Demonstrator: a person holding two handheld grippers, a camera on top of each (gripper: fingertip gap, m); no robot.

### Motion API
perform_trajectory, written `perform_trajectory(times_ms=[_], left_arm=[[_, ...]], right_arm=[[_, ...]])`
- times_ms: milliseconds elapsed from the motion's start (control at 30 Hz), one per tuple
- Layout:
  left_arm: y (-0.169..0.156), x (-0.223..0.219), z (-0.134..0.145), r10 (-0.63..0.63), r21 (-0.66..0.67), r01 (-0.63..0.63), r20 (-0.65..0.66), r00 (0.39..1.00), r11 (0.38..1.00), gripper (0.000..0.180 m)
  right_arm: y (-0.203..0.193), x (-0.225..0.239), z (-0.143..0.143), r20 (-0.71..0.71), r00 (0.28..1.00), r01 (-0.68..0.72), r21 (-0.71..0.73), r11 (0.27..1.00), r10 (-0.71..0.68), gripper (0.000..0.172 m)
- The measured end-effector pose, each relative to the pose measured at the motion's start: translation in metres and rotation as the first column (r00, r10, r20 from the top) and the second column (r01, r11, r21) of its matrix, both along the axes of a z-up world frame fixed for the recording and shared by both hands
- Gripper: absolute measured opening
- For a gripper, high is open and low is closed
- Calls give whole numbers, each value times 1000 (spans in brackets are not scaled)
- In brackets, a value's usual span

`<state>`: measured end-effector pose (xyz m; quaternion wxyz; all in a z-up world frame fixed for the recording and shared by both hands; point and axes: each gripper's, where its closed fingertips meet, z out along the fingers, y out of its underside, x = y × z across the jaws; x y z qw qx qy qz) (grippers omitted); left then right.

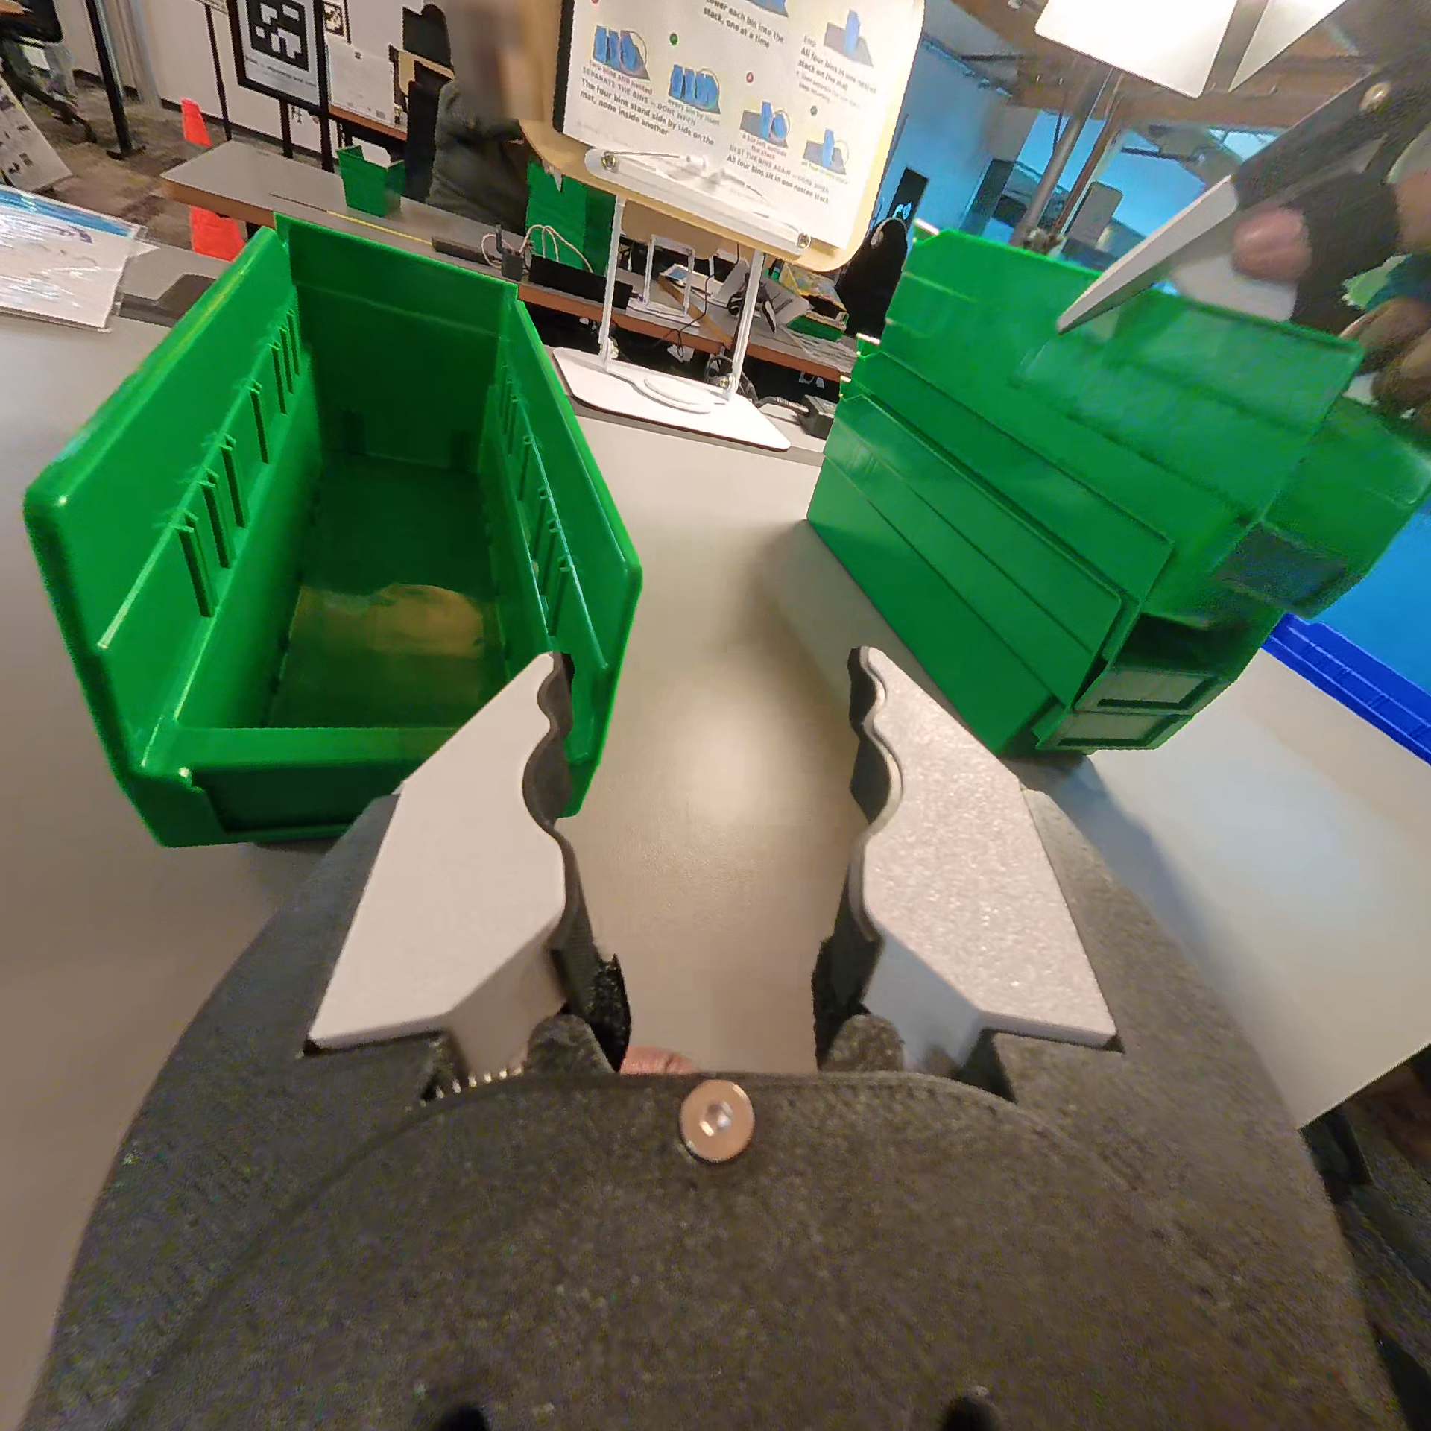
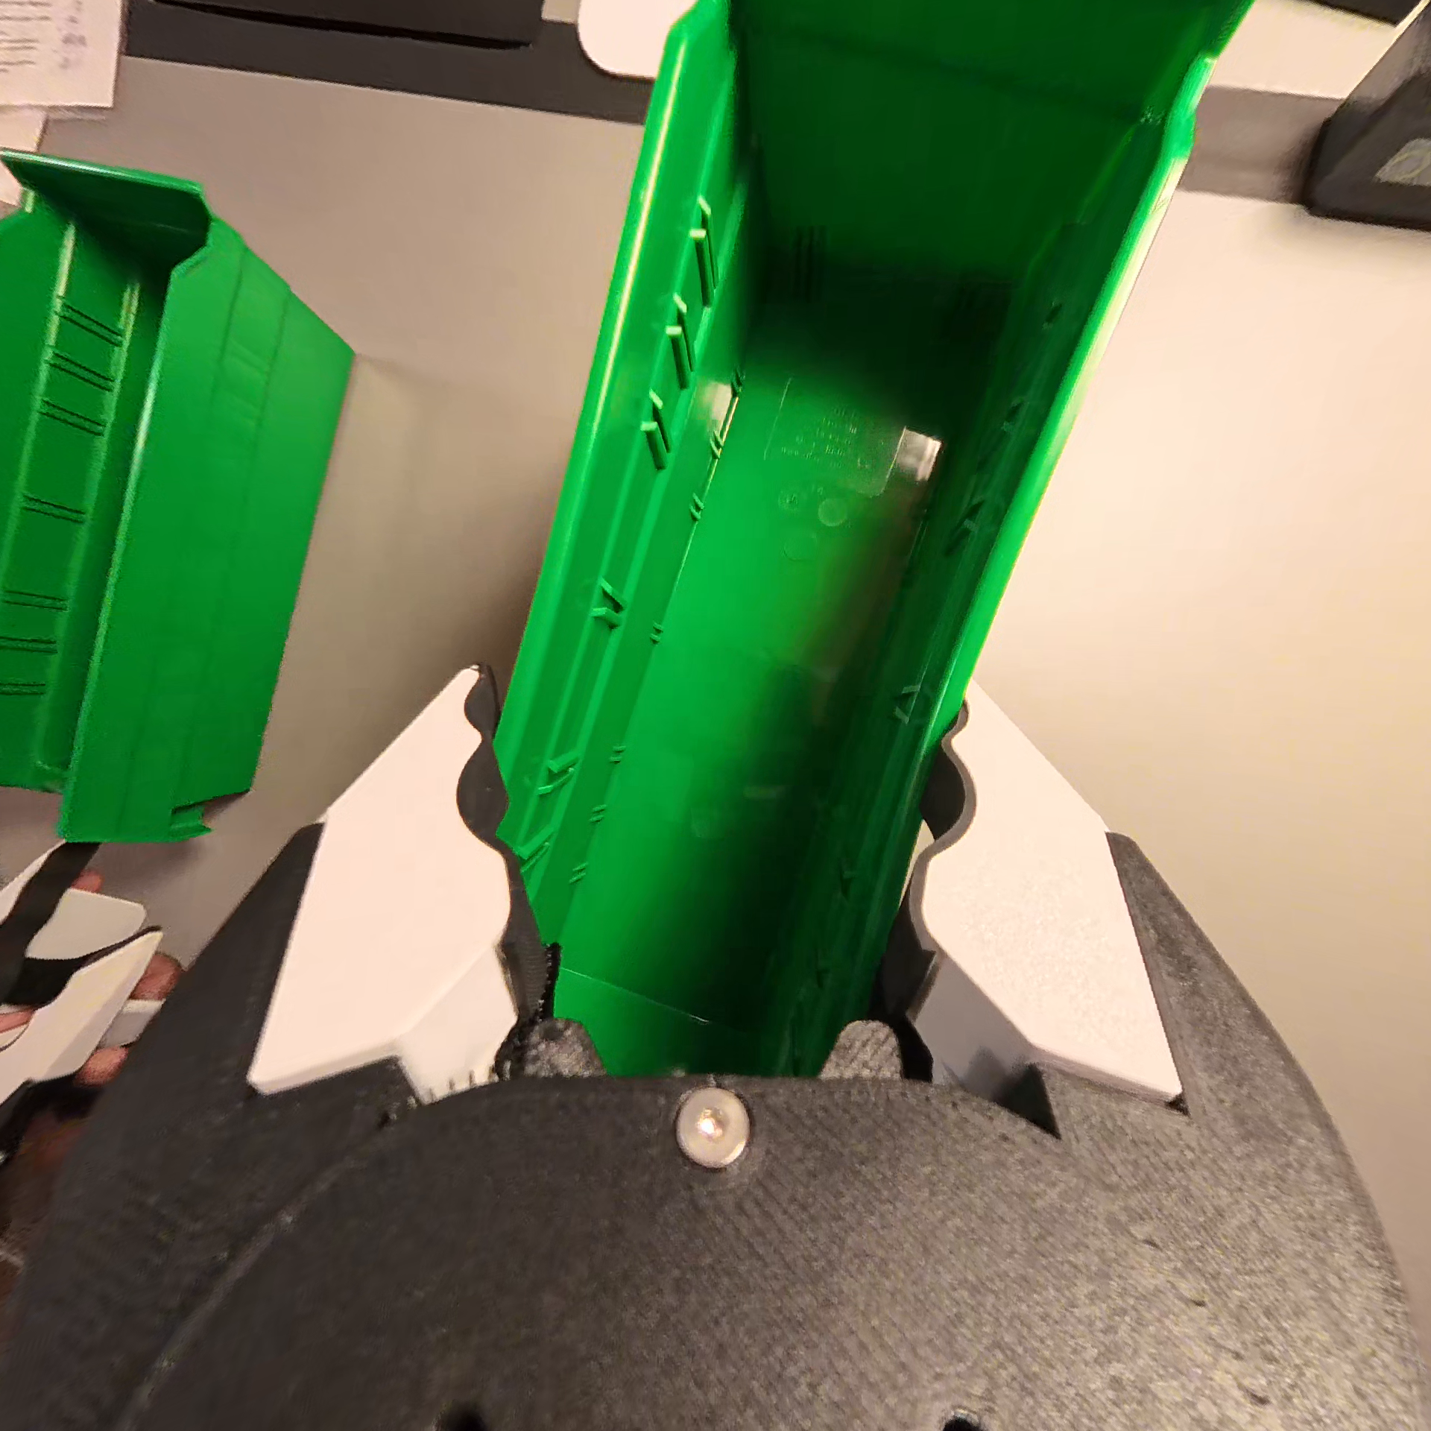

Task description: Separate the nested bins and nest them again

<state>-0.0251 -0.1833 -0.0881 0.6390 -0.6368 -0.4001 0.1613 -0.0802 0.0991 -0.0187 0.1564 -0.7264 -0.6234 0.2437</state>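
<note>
The right tool (image 2: 716, 774) straddles the top bin (image 2: 813, 542) of the stack (image 1: 1007, 557), a pad against each long outer wall, wide apart but gripping; that hold across the width looks meant to lift this bin clear of those nested under it. Left of the stack, a lone bin (image 1: 325, 526) stands upright on the bench (image 1: 712, 604), well apart from it, likely already separated. The left tool (image 1: 708, 743) hangs between lone bin and stack, half open with nothing between its pads. The stack's lower bins show only stepped edges, so their count is unclear. Motion blurs the top bin's rim.
</note>
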Motion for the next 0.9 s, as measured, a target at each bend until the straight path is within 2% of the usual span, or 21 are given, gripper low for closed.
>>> perform_trajectory(times_ms=[167, 533, 900], left_arm=[[0, 0, 0, -2, 2, 2, 3, 1000, 1000, 71], [0, 0, 0, 1, 0, -1, -3, 1000, 1000, 71], [-1, 0, 1, 1, 4, -1, -4, 1000, 1000, 71]], right_arm=[[0, -4, -15, 9, 1000, 4, 16, 1000, -4, 112], [0, -3, -30, 30, 1000, 1, 74, 997, -4, 117], [-1, 2, -33, 25, 1000, -16, 90, 996, 13, 133]])
